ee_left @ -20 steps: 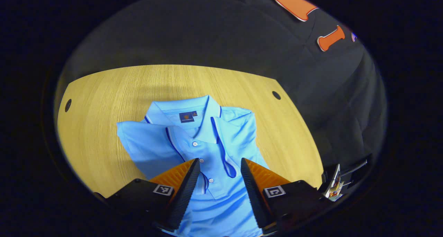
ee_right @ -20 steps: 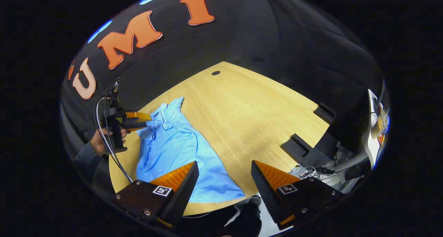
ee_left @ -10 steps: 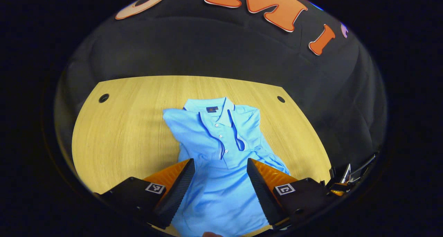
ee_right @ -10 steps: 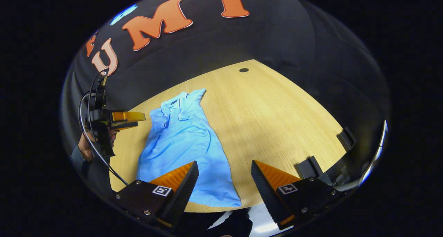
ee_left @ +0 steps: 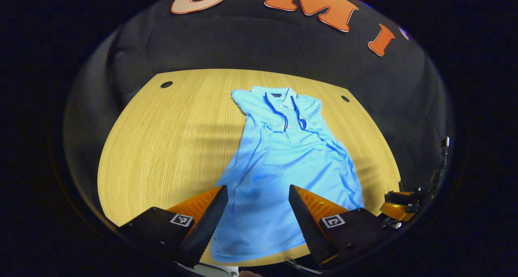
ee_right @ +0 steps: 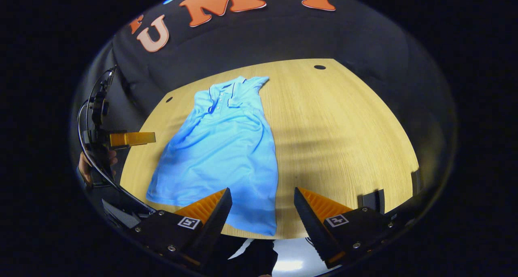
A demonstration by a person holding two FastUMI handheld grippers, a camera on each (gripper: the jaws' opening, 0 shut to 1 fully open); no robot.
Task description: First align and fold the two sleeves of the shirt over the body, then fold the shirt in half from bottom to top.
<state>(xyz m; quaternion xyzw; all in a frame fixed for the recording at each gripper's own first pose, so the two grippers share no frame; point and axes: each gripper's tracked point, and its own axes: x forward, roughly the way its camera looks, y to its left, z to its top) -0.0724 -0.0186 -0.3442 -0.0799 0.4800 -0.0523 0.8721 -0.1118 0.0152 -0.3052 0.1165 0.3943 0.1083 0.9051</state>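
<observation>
Jaws apart above soft blue shirt (ee_left: 283, 159), woodgrain table (ee_left: 170, 139).

Bare table (ee_right: 344, 127) flanks the shirt (ee_right: 226, 147); brackets (ee_right: 374, 198) crowd one edge.

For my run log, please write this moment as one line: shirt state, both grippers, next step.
shirt: flat on table, sleeves folded in | left gripper: open, empty | right gripper: open, empty | next: probably bottom-to-top fold
</observation>
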